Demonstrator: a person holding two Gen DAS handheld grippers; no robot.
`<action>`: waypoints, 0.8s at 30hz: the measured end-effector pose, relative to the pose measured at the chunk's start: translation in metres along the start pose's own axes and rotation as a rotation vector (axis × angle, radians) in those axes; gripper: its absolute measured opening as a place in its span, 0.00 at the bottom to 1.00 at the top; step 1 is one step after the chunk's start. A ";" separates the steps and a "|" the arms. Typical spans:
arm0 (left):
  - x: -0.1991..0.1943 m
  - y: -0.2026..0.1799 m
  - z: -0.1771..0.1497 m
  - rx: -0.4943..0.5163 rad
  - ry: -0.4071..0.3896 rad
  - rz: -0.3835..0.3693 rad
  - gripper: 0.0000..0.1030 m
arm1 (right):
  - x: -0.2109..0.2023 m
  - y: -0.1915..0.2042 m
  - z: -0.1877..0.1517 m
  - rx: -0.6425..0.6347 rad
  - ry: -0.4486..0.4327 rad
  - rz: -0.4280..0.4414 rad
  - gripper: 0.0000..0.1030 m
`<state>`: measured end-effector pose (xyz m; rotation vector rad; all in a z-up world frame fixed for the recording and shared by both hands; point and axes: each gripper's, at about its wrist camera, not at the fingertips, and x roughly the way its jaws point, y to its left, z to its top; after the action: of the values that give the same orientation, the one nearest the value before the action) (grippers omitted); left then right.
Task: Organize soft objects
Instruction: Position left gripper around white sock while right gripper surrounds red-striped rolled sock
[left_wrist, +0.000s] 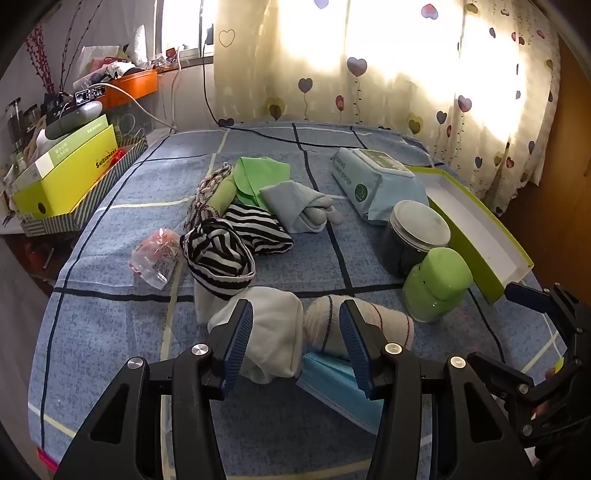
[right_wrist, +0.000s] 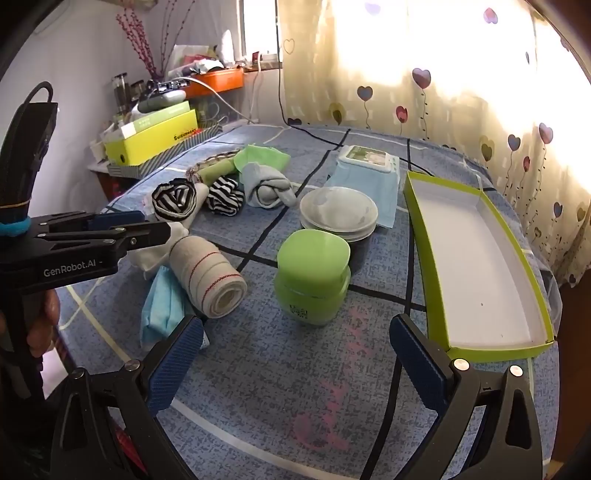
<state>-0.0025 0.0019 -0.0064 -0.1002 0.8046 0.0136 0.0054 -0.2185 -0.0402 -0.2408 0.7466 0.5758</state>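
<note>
Both claws stand spread and hold nothing. My left gripper hangs low over the near edge of the bed, its pads either side of the gap between a white roll and a striped-edge bandage roll; no pad is visibly pressing either. My right gripper hovers over bare sheet, with the green jar just ahead and the open tray to its right.

Risks, as I judge them:
- The two near rolls lie touching. Closing the left claw here could catch both, or pinch neither cleanly and push them apart.
- A blue mask lies partly under those rolls; lifting one may drag it off the bed edge.
- The bandage roll may unwind if taken by its outer layer.
- The green jar and the lidded dark jar stand between the soft goods and the tray; a low carry across could knock them over.
- The tray sits at the bed's right edge and could be nudged off.

Count of soft goods: two black-and-white striped bundles, one grey knotted bundle, one green cloth, one braided-cord piece, one white roll, one bandage roll, one mask. Also: one wipes pack, one small plastic packet, two jars, one tray. The tray is empty, so sorting has not visibly begun.
</note>
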 end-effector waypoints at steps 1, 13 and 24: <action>0.000 0.000 0.000 0.000 -0.001 0.001 0.49 | 0.000 -0.001 -0.001 0.000 0.000 0.001 0.99; -0.002 0.002 -0.001 -0.006 0.000 -0.008 0.49 | -0.003 0.005 0.004 0.000 -0.008 0.007 0.99; -0.003 0.002 0.000 -0.010 -0.008 -0.036 0.49 | -0.003 0.003 0.003 0.000 -0.014 0.008 0.99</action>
<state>-0.0049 0.0038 -0.0047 -0.1238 0.7950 -0.0158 0.0034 -0.2157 -0.0361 -0.2335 0.7348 0.5841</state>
